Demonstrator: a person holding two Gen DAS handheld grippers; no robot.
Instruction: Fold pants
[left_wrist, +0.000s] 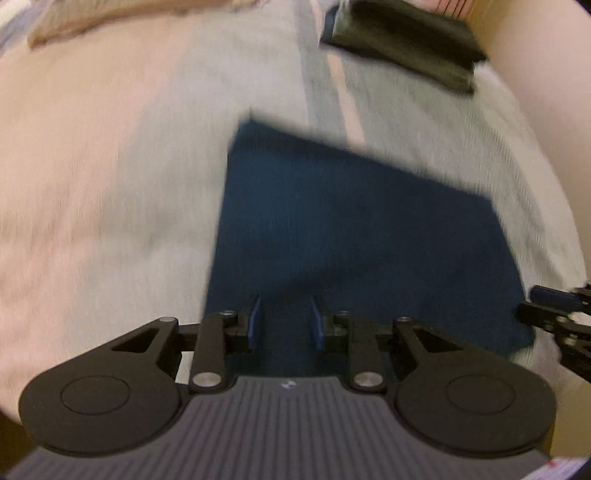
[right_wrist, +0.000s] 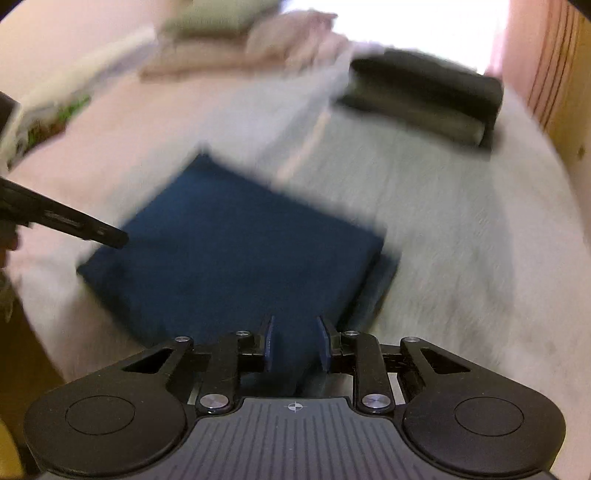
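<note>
Left gripper (left_wrist: 284, 319): its blue pads (left_wrist: 254, 321) are standing a little apart with only a narrow gap between them, pinching nothing; it is pointing steeply down over the near edge of the pants.
Right gripper (right_wrist: 295, 341): its pads (right_wrist: 268, 341) are likewise sitting slightly parted and gripping nothing, hanging over the near right part of the pants.
Pants (left_wrist: 354, 229): dark blue, lying folded into a flat, roughly square packet on the bed; both claws are hovering just at its near edge, the cloth running away ahead of the fingers. In the right wrist view a lower layer is showing along the packet's right side.
Other gripper in each view: the right one is poking in at the right edge of the left view, the left one at the left edge of the right view, each beside the packet.
Bed cover (left_wrist: 110, 184): pale, pinkish and grey, lying under everything.
Dark folded item (right_wrist: 424, 96): sitting well beyond the pants, far right.
Beige cloth (right_wrist: 229, 51): lying heaped at the far side.
Sharpness: both views are blurring.
</note>
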